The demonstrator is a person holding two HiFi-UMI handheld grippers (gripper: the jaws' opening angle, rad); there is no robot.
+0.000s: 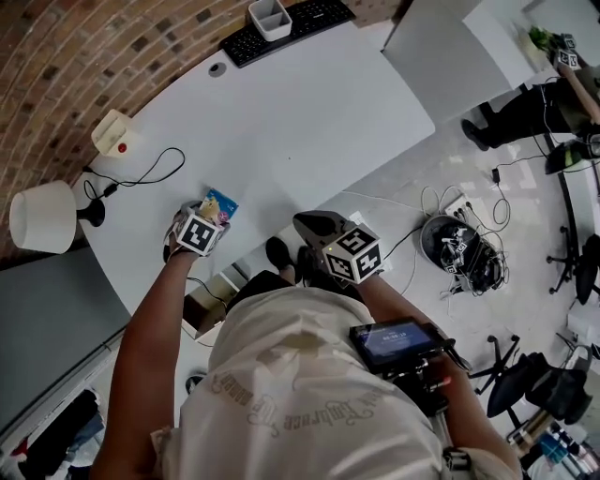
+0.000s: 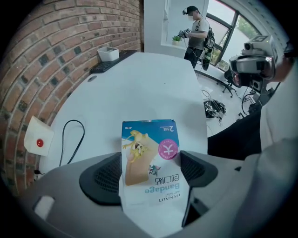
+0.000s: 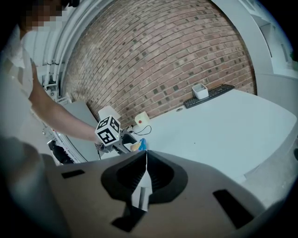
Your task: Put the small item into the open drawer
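The small item is a blue and white bandage box (image 2: 150, 160). My left gripper (image 2: 151, 165) is shut on it, a pad on each side, above the near part of the white table (image 2: 139, 88). From the head view, the box (image 1: 218, 205) sticks out past the left gripper (image 1: 208, 218) over the table's near edge. The open drawer (image 1: 206, 311) shows under that edge, just below the left gripper. My right gripper (image 1: 315, 226) hovers off the table's edge, to the right. Its jaws are shut with nothing between them (image 3: 145, 160).
A white lamp (image 1: 41, 217), a cream box with a red button (image 1: 114, 133) and a black cable (image 1: 150, 172) occupy the table's left. A keyboard (image 1: 291, 26) and white container (image 1: 270, 17) lie at the far end. Cables (image 1: 459, 251) clutter the floor.
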